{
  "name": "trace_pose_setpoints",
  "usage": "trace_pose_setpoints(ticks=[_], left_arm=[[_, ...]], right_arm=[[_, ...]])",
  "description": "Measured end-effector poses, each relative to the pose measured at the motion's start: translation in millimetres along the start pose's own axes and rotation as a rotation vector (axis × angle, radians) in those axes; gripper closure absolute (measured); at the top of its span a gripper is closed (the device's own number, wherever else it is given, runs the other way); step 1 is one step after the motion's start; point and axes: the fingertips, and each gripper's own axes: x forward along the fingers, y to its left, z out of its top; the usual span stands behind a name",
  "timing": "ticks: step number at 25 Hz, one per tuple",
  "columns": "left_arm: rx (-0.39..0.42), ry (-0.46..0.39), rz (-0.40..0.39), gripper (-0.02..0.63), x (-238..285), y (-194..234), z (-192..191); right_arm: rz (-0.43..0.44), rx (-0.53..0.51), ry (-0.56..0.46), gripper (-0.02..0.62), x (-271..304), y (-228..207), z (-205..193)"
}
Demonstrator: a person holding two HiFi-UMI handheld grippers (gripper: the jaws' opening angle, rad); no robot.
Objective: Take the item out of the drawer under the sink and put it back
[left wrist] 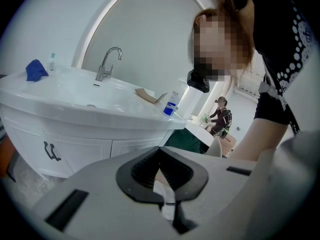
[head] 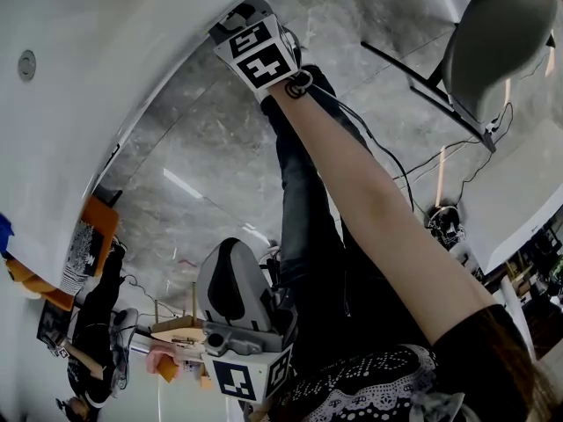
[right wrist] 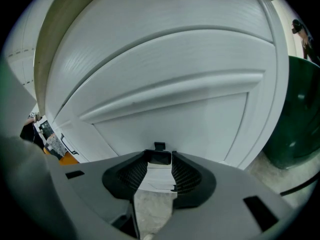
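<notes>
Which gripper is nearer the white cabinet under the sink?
Right. The right gripper is right at the cabinet, gripping a handle on its front; the left gripper, jaws together, is held well back from it.

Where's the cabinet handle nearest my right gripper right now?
In the right gripper view, the black handle sits low and centre on the white cabinet front, clamped between the jaws of the right gripper.
</notes>
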Motion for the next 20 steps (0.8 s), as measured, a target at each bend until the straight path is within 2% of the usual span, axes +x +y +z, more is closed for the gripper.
trace_pose_setpoints(ticks=[7,20], left_arm=[[-0.024,-0.003,0.011,0.603,1.3,1.9,0.7],[-0.016,-0.002,0.010,0.603,-2.8,3.7,-2.2]], right_arm=[[-0.004,-0.010,-0.006,0.443,1.0,2.7,0.8],[-0.006,-0.026,0.001,0.446,1.7,2.9,1.1]])
